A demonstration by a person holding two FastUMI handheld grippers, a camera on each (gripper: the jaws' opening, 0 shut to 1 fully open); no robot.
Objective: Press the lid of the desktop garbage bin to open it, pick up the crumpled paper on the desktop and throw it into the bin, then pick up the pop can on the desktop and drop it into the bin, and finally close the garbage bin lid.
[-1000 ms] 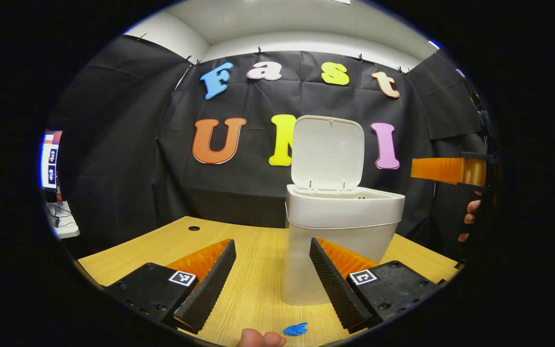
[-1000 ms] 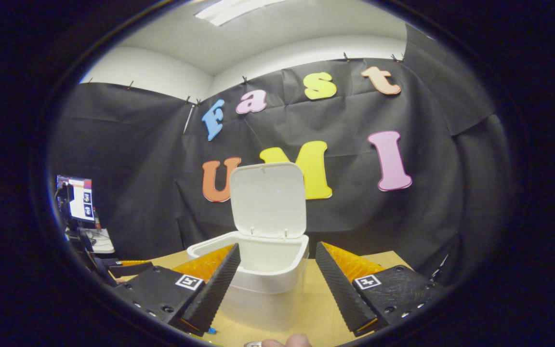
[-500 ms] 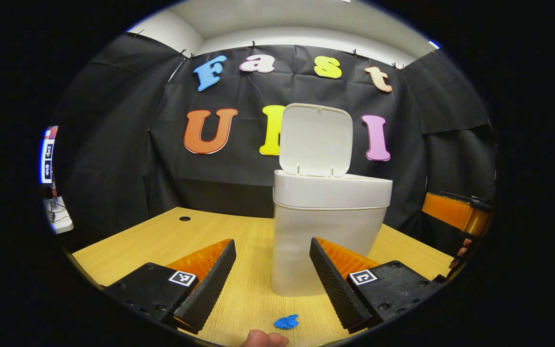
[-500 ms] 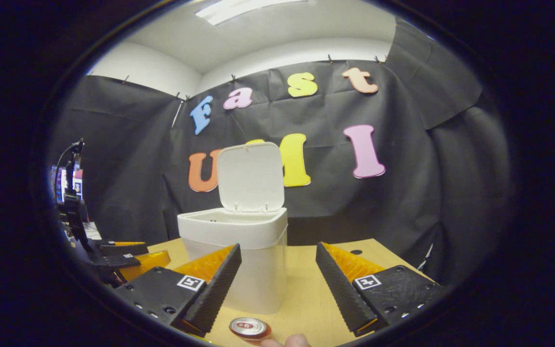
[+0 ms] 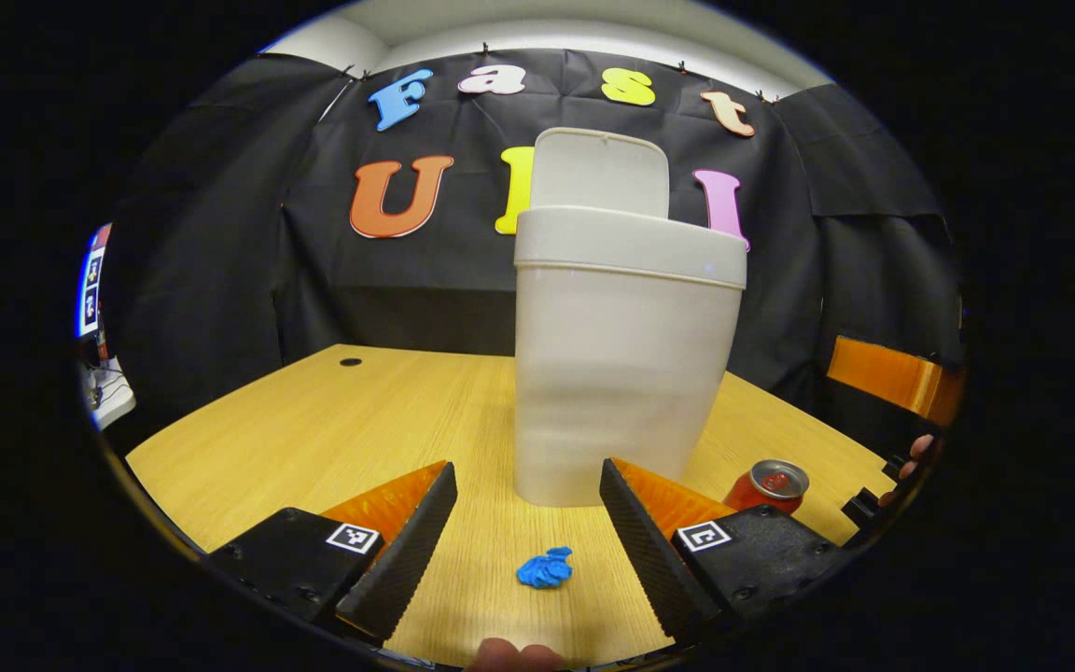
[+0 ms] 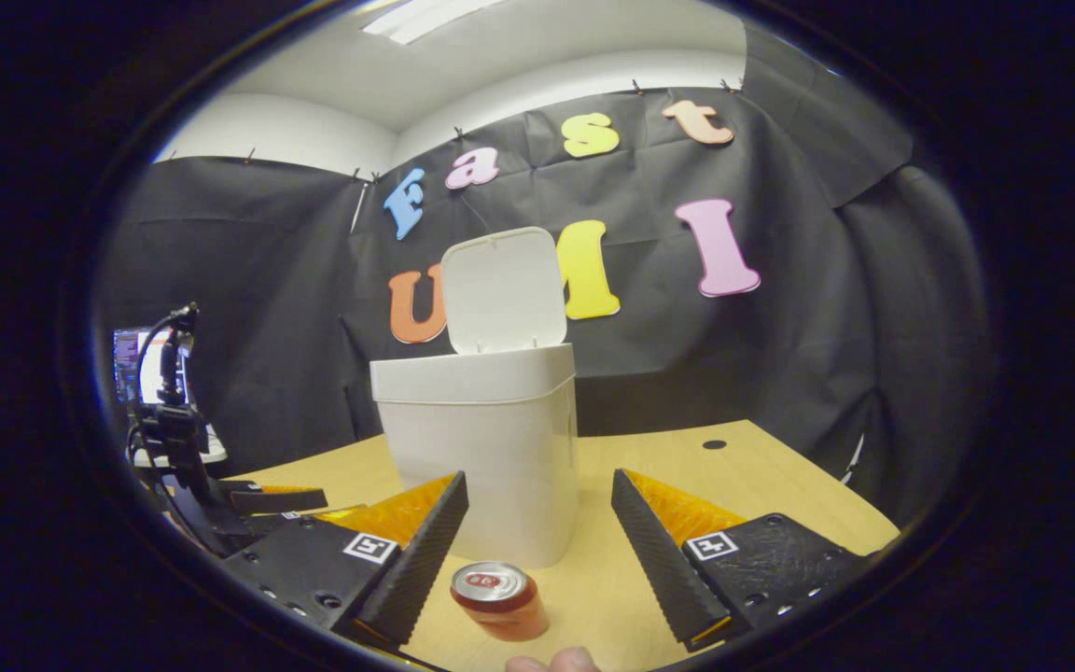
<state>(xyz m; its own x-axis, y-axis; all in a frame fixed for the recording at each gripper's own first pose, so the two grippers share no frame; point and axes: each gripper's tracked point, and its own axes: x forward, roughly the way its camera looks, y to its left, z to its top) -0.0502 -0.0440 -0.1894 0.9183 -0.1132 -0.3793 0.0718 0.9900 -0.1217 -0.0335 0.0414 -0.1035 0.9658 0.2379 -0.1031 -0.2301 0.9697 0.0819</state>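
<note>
The white bin (image 5: 621, 373) stands on the wooden table (image 5: 314, 420) with its lid (image 5: 601, 168) raised upright. A blue crumpled paper (image 5: 545, 567) lies in front of the bin, low between the fingers of my open left gripper (image 5: 528, 551), untouched. A red pop can (image 5: 769, 485) stands right of the bin's base. In the right gripper view the bin (image 6: 486, 457) and its open lid (image 6: 503, 289) sit ahead, and the can (image 6: 498, 597) stands upright between the fingers of my open right gripper (image 6: 537, 560), apart from both. The left gripper (image 6: 258, 499) shows at the left.
A cable hole (image 5: 350, 361) marks the table's far left, another cable hole (image 6: 713, 444) its far right. A monitor (image 6: 141, 364) and a stand (image 6: 174, 392) are beyond the table's left edge. The other gripper (image 5: 883, 378) and a hand show at the right edge.
Both grippers have come down toward the table, so the bin now rises higher in each view. The paper and the can have come into fuller view between the fingers. The lid stays raised.
</note>
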